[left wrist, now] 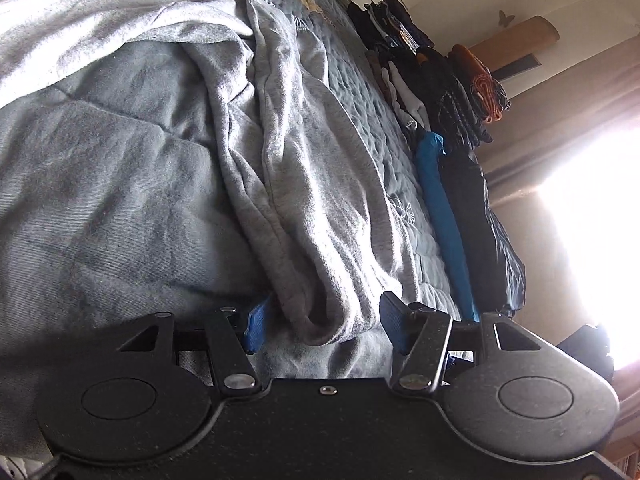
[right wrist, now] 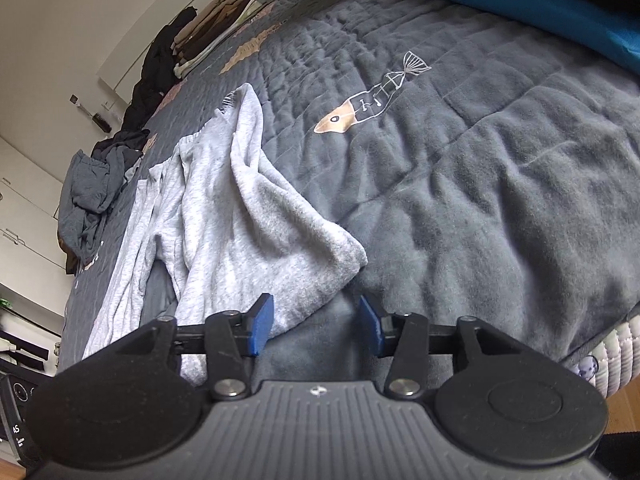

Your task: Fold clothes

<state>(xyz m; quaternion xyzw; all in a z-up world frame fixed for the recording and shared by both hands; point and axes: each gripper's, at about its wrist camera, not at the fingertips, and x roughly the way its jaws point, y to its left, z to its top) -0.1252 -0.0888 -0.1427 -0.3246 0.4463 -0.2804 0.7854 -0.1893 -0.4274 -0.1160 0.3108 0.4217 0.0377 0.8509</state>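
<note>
Left claw [left wrist: 322,326]: right up in my face on the left wrist view, jaws spread wide, with a bunched fold of the grey garment [left wrist: 288,184] sitting in the gap. The blue pads [left wrist: 256,328] aren't pinching it, so I'd say nothing is gripped.

Right claw [right wrist: 316,326]: also spread wide, holding nothing. Its left pad [right wrist: 262,326] is at the edge of the grey garment [right wrist: 240,216], and the right one is over bare blanket.

Grey garment: light grey sweatshirt-type fabric, rumpled and unfolded, lying on the bed. On the right wrist view it runs away from the claw in a long crumpled strip, with one corner [right wrist: 352,256] poking toward the middle of the bed.

Bed: covered with a dark grey quilted blanket [right wrist: 480,184] that has a little fish-skeleton drawing [right wrist: 372,100] stitched on it.

Blue item [left wrist: 440,216]: a folded teal-blue piece along the far side of the bed, next to something dark I can't really make out.

Clothes stacks [left wrist: 436,76]: piles of dark and brownish folded stuff near the wall past the blue piece.

Loose pile [right wrist: 92,188]: a heap of grey-blue and black clothes at the far left end of the bed, well apart from my claws.

Window [left wrist: 592,240]: blown out white, can't see anything in it.
</note>
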